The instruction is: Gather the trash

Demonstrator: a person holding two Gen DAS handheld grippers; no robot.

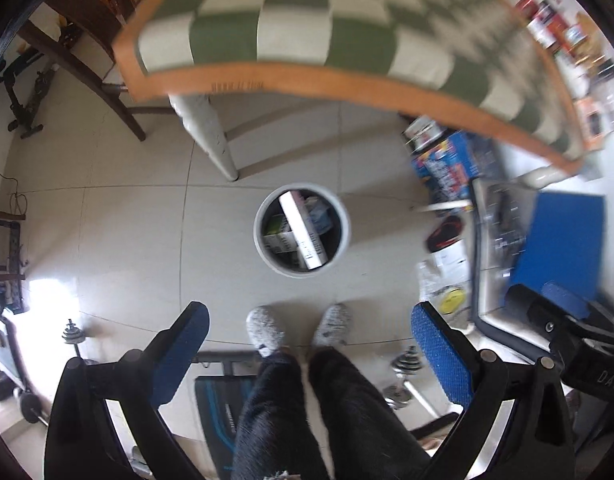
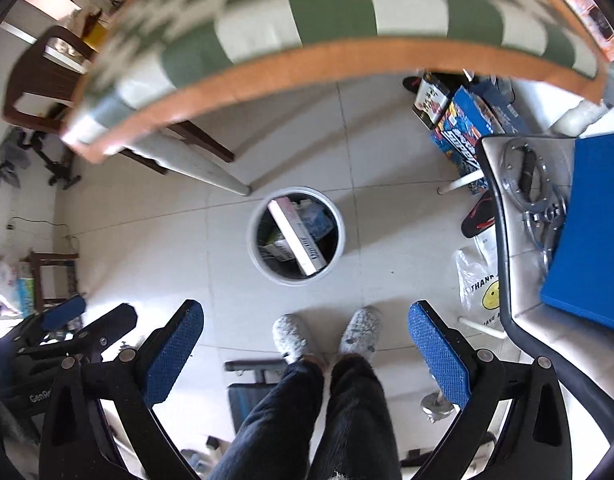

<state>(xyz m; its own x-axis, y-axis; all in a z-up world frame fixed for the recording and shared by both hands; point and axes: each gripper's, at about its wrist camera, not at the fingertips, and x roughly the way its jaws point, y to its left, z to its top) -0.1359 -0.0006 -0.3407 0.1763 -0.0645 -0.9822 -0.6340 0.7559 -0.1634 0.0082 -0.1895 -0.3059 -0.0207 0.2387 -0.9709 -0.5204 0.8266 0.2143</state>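
Both wrist views look straight down at a tiled floor. The left hand-held gripper is released: its two blue-padded fingers stand wide apart with nothing between them. The right hand-held gripper is likewise released, its blue pads spread and bare of any load. Each gripper also shows at the edge of the other's view, the right one at the far right of the left wrist view and the left one at the far left of the right wrist view.

The trash lies in a white round bin that stands on the floor, just beyond the person's feet in grey slippers and near the white leg of the surface. Inside the bin a long white carton leans diagonally across the opening, over a smaller printed box and a crumpled bluish wrapper.

The surface fills the top of both views, motion-blurred; it has an orange edge and a green-and-white checked cover. To the right, on the floor, lie colourful printed boxes, a black-and-red sandal and a plastic bag with a yellow smiley face. A chair beside them carries a blue board and clear plastic parts. Dumbbells rest on the floor near the person's legs.
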